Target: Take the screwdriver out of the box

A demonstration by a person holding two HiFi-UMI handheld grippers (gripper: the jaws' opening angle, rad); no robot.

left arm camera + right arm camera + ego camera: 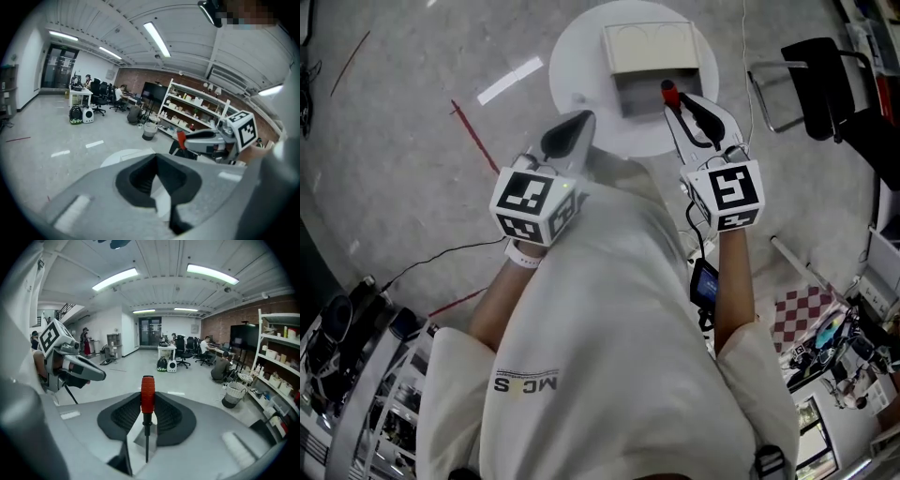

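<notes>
White shirt (609, 309) fills the near part of the head view, with both forearms reaching out past it. Ahead of both pairs of jaws and below them sits the open box (652, 47) on a round table (572, 56). The right gripper (675, 98) carries the screwdriver (670, 92), clear of the box, its red handle poking out just beyond the jaw tips. The left gripper (577, 127) hangs beside it, well apart, carrying nothing.

From the left gripper view, the dark pads seem to meet at their front tips with nothing between them, though the picture is soft there, so I read them as closed and empty. Off to the right of these jaws the other gripper shows with the red handle at its nose.

From the right gripper view, the jaws are clamped on the red handle, which stands upright between the pads, the thin shaft running back toward the camera.

What worries me is the hold: a round, smooth handle pinched low down could swivel or slide out if the wrist tips sharply.
</notes>
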